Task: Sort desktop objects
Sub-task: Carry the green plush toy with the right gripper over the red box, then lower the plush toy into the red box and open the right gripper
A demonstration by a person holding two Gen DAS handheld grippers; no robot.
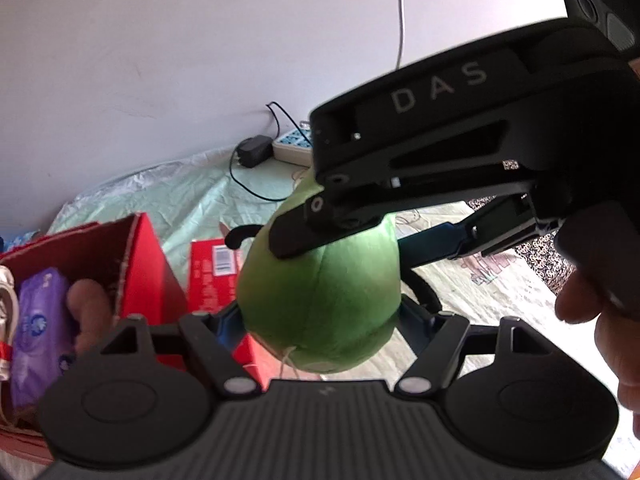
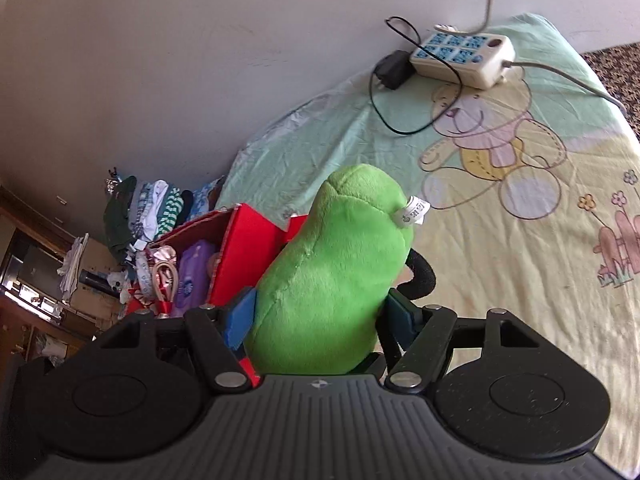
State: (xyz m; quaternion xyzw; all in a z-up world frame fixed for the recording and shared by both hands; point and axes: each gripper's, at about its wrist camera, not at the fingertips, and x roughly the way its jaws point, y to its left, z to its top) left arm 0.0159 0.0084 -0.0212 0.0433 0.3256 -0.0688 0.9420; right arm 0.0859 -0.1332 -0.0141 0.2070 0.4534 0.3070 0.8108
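Left wrist view: left gripper (image 1: 320, 312) sits nearest, its 2 fingers clamped on the lower sides of a green plush toy (image 1: 320, 296), held up off the surface. Right gripper (image 1: 360, 232) comes in from upper right, black body lettered "DAS", its upper finger (image 1: 296, 236) lying on the toy's top; it too is closed on the plush. A hand (image 1: 600, 320) shows at the right edge. Left of the toy, an open red box (image 1: 148, 264) holds a purple packet (image 1: 38, 328). Behind the toy lies a pale green sheet (image 1: 192, 196), wrinkled, running to a white wall (image 1: 160, 40). A black adapter (image 1: 253, 151) and a power strip (image 1: 292, 146) lie at the far edge by the wall.

Right wrist view: right gripper (image 2: 316, 316) nearest, blue pad (image 2: 240, 316) pressed to the plush toy's (image 2: 332, 272) left side, the other finger on its right; a white tag (image 2: 414, 210) sticks out near the toy's top. Red box (image 2: 240, 256) stands left of the toy. Sheet (image 2: 520, 240) carries a cartoon bear print (image 2: 492, 148). Power strip (image 2: 464, 56) and adapter (image 2: 392, 68) rest far, against the wall. Folded clothes (image 2: 148, 212) are stacked far left.
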